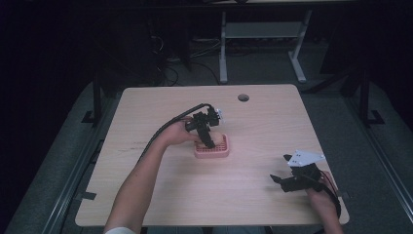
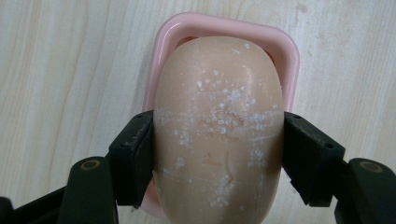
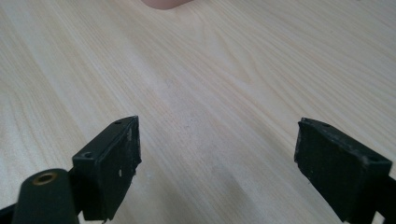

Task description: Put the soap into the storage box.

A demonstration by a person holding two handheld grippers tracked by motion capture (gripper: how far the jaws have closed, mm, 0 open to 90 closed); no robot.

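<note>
A peach-coloured bar of soap (image 2: 219,126), flecked with white crumbs, lies over a pink soap dish (image 2: 289,51) at the middle of the table. My left gripper (image 2: 218,149) is shut on the soap, one black pad pressed to each long side. In the high view this left gripper (image 1: 209,141) points down into the soap dish (image 1: 212,152), with the soap (image 1: 220,140) showing beside it. Whether the soap rests in the dish or hangs just above it I cannot tell. My right gripper (image 1: 281,168) stands open near the table's front right, its jaws wide apart over bare wood (image 3: 217,140).
The wooden table (image 1: 160,195) has a round cable hole (image 1: 243,97) near its far edge. A white desk frame (image 1: 223,53) stands on the floor beyond. A corner of the pink dish (image 3: 166,3) shows at the top of the right gripper view.
</note>
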